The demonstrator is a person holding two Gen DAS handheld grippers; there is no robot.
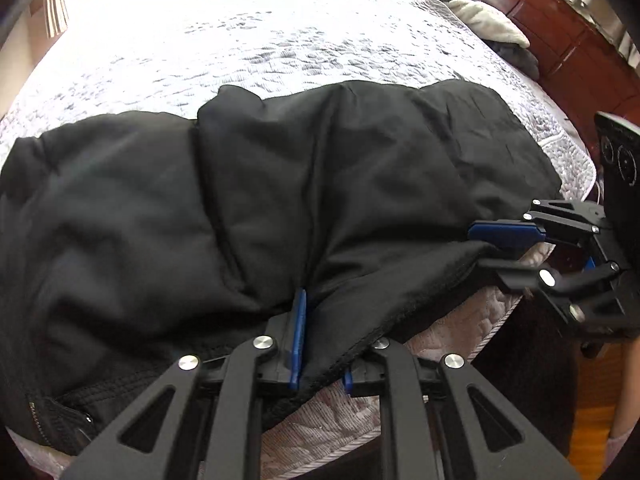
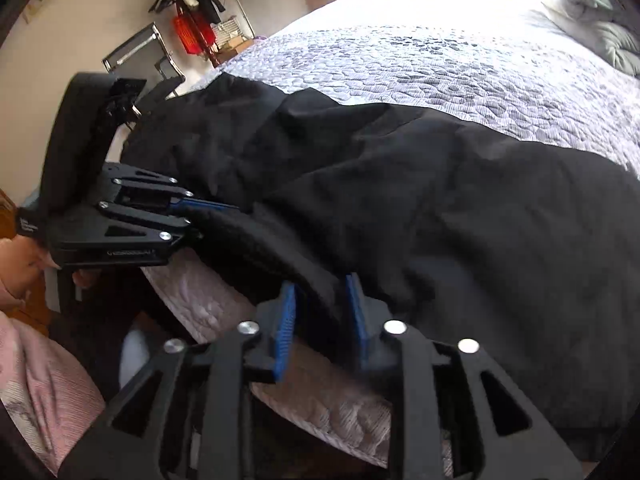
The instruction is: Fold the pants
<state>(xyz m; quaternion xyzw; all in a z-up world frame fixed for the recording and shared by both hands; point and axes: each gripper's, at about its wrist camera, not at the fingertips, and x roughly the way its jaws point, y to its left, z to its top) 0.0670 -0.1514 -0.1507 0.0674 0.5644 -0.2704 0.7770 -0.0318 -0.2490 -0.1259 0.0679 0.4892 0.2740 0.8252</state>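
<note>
Black pants spread across the quilted bedspread at the bed's near edge. Left gripper and right gripper both reach in low, side by side, pinching the pants' hem.

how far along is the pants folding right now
Early on. The black pants lie spread across the bed, rumpled. Both the left gripper and the right gripper straddle the near hem at the mattress edge. The actual folds are left.
</note>
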